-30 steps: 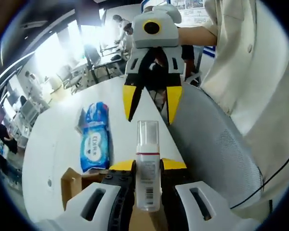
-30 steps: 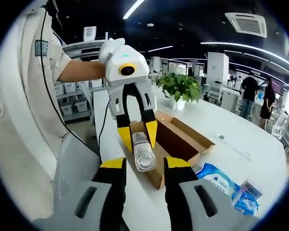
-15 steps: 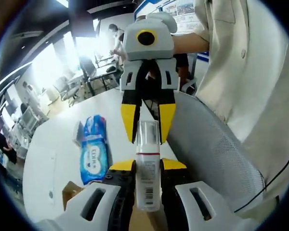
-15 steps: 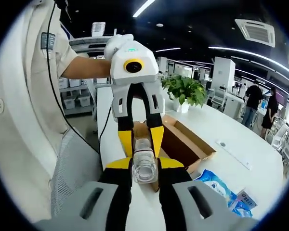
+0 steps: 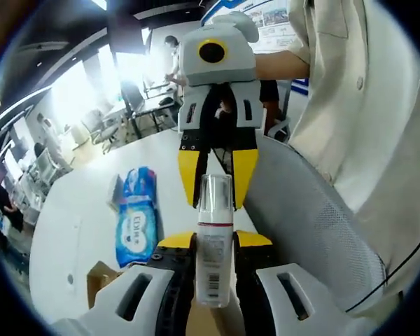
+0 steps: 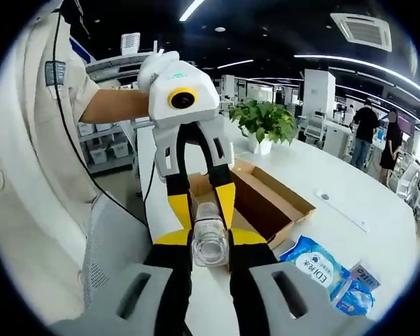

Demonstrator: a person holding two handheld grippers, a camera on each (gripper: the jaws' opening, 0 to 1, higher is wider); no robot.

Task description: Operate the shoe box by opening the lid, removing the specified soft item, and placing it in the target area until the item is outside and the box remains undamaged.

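A clear bottle [image 5: 213,245] with a white label and a clear cap is held in the air, and my left gripper [image 5: 213,241] is shut on its body. From the opposite side my right gripper [image 5: 215,201] has its yellow fingers [image 5: 189,175] closed on the cap. In the right gripper view the cap end of the bottle [image 6: 210,241] sits between my right gripper [image 6: 210,238] jaws, with the left gripper [image 6: 203,217] behind it. The open cardboard shoe box [image 6: 266,203] lies on the white table [image 6: 336,182] below. A blue soft wipes pack [image 5: 136,217] lies beside a box corner [image 5: 98,276].
The blue wipes pack [image 6: 311,259] and a smaller blue packet [image 6: 357,290] lie near the box. A potted plant [image 6: 266,122] stands behind it. A grey mesh chair back [image 5: 301,210] and the person's beige shirt [image 5: 364,105] are close by. People stand in the office behind.
My right gripper moved in toward the bottle and its jaws went from open around the cap to shut on it. The left gripper kept its hold.
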